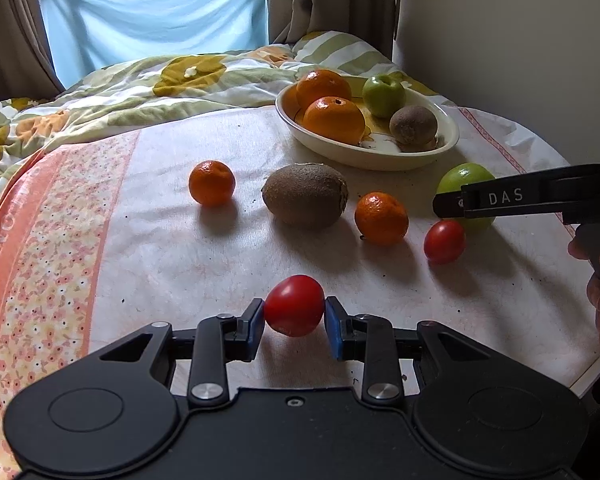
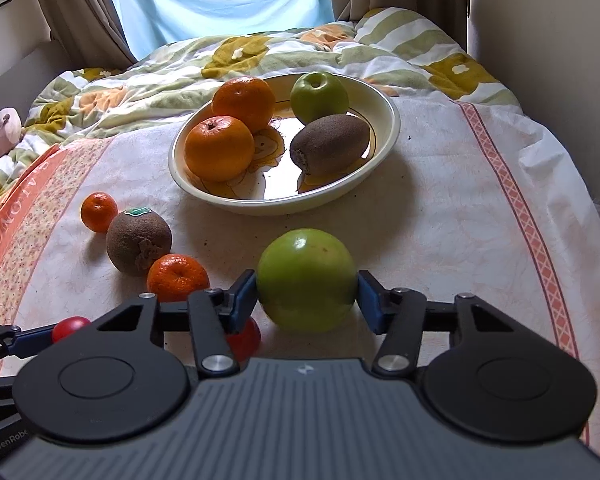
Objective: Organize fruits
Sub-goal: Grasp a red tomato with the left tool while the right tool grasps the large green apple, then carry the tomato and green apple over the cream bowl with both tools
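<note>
Bowl [image 2: 380, 148] holds four fruits (six left); left tongs [image 1: 294, 314] clamp tomato [image 1: 295, 305], right tongs [image 2: 307, 294] clamp apple [image 2: 306, 280].

I'm looking across a bed [image 2: 440, 184] spread with a pale sheet edged in orange floral print. A rumpled quilt [image 2: 180, 72] in green, mustard and white is lying beyond it. Daylight is coming through a light blue cloth [image 1: 152, 12] hanging over the window, with brown curtains [image 1: 332, 0] flanking it. Plain beige walls [image 1: 500, 40] are closing in on the right.
</note>
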A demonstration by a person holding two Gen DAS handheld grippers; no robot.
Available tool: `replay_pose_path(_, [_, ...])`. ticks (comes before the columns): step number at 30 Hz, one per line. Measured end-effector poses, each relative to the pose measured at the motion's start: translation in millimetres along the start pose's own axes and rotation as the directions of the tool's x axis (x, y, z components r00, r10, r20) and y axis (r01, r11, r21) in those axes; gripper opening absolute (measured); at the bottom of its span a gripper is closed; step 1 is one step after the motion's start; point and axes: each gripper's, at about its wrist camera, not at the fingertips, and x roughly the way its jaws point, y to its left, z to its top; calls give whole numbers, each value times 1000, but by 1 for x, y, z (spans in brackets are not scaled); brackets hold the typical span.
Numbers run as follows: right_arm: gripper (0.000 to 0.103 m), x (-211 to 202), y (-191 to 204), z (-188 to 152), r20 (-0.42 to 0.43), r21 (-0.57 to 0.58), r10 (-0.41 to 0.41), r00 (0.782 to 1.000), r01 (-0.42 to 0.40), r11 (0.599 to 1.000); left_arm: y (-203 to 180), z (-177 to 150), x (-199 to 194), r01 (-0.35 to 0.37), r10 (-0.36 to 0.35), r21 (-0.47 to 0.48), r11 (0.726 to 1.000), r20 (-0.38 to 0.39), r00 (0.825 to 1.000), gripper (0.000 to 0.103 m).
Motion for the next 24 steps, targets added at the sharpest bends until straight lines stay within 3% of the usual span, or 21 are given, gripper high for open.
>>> replay_pose_path(11, [68,-9,-6,5,0,22,11,1000,-11,1000,-4,15,-16,-2,3,-14,1000,34,999,36])
replay_pose_path(24, [68,-50,-20,36,30,13,45,999,-45,999,-26,59,-44,1,1,-14,1000,90,996,36])
